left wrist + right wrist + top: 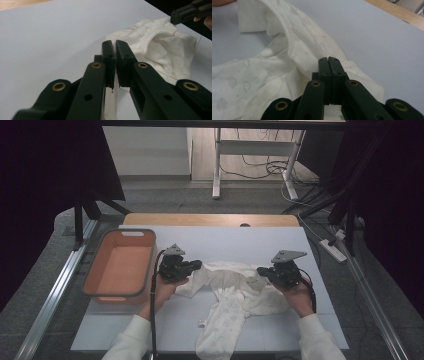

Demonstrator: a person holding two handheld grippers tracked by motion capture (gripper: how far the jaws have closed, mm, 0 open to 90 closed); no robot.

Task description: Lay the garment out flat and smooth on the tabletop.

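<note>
1. Basket [119, 270], orange and empty, stands at the left edge of the table [280, 245], just beside the left gripper
2. Left gripper [196, 265] rests at the left end of the garment [235, 295]; in the left gripper view its jaws stand nearly together with white cloth between them, so it seems to be pinching the left sleeve edge
3. Garment, white with a faint print, lies crumpled mid-table between both grippers, neckline toward the far side, its long axis running from there toward the person, hem hanging off the near edge
4. Right gripper [263, 271] sits at the right end; in the right gripper view its jaws [328, 62] are pressed together over the cloth, though I cannot tell whether any is caught
5. Both hands are equally near, so the next move likely pulls the ends apart sideways to spread the cloth
</note>
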